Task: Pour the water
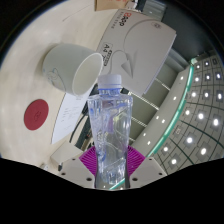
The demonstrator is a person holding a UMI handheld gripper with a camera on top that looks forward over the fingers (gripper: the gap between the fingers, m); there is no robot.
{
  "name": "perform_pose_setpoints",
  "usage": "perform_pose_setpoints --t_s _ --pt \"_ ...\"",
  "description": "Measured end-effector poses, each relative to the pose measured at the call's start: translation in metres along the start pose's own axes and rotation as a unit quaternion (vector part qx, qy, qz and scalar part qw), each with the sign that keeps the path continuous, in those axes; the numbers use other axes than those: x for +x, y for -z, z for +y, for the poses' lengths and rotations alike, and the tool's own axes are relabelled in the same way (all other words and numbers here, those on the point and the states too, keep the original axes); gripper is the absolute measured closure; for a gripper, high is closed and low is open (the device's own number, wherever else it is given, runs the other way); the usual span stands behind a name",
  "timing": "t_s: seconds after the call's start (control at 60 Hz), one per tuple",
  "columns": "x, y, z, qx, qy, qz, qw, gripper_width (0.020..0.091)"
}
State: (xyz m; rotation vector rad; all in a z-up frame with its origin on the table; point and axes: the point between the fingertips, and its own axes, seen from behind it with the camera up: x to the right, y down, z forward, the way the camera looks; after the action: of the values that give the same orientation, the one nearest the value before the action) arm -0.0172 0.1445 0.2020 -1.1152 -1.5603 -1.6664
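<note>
Jaws: I saw the gripper (110,168) closed partway onto a clear bottle (110,125), both fingers pressing its lower body, the magenta pads (90,160) showing at either side through the plastic.
Bottle: I had it held along the fingers, its neck pointing away from me, water visible inside, no cap that I could see.
Bottle mouth: it sat right at the rim of a white cup (72,68), just beyond the fingertips; I could not tell whether they touched.
Cup: it appeared tilted, its opening turned towards the bottle.
Water stream: I could not make one out.
Table: a white surface (140,45) lay under the cup, with red printed text beyond it.
Red disc: a round red mark (37,113) lay to the left of the bottle, near the cup.
Right side: I saw a dark panel with rows of small lights (195,115).
</note>
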Motion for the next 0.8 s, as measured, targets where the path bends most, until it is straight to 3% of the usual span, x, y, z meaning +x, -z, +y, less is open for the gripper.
perform_pose_setpoints --t_s 0.15,0.267,0.55,0.8 --pt "-0.003 -0.003 0.007 0.004 -0.080 -0.020 0.997 0.0761" --pt "-0.011 0.003 0.008 0.025 -0.249 -0.070 0.966 0.0762" --pt "-0.025 0.026 -0.023 0.117 -0.609 -0.187 0.762 0.0761" --pt "-0.064 0.023 -0.053 0.142 -0.756 -0.277 0.576 0.0761"
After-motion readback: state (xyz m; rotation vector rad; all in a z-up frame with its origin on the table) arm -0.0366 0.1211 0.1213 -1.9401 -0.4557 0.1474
